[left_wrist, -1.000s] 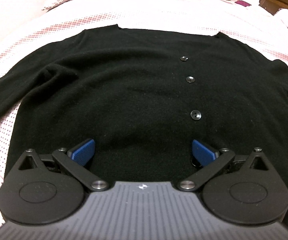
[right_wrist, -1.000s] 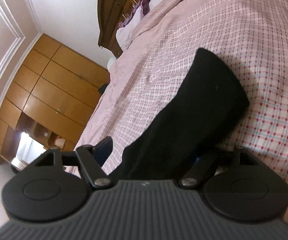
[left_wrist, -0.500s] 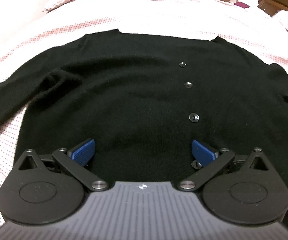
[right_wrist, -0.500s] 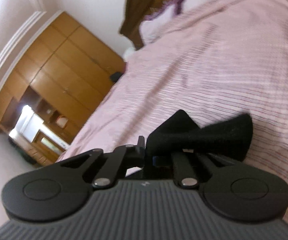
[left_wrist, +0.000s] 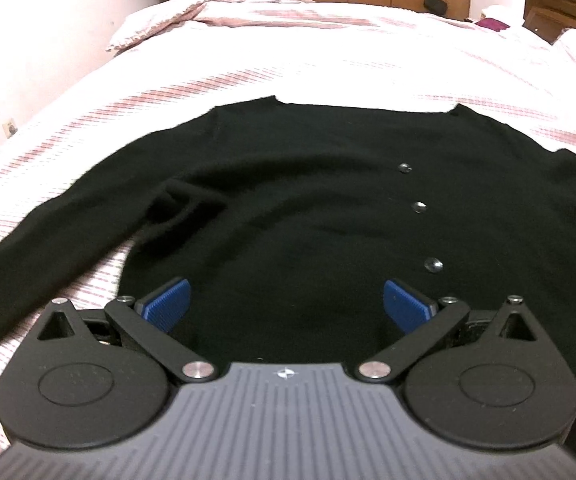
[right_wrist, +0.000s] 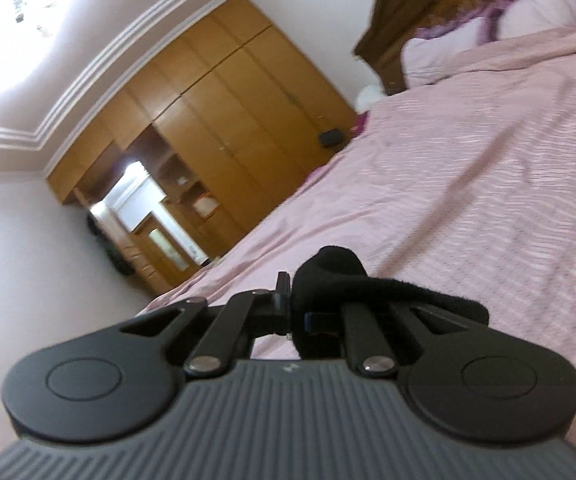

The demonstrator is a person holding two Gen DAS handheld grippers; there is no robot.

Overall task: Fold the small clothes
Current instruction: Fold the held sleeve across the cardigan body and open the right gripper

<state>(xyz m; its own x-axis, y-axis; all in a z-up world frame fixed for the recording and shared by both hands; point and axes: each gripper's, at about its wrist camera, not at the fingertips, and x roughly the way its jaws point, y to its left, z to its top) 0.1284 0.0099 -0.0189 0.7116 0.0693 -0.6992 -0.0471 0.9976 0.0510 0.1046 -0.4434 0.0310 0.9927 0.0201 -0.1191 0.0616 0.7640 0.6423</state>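
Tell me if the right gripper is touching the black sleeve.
Touching. In the right wrist view the right gripper is shut on the sleeve; black fabric bunches out past its closed fingers, lifted above the bed.

Black cardigan (left_wrist: 307, 208) flat on pink bedspread (left_wrist: 288, 60); left tongs (left_wrist: 286, 304) wide apart above its hem.

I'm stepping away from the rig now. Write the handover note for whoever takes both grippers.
Left gripper: open, hovering over the cardigan's hem, holding nothing.
Right gripper: shut on a bunched end of the black sleeve, raised off the bedspread.
Black cardigan: spread flat on the bed, buttons up, its other sleeve lying out to the side.
Done: sleeve end gripped.
Left: lay that sleeve across the body, fold the other sleeve, then fold the body.
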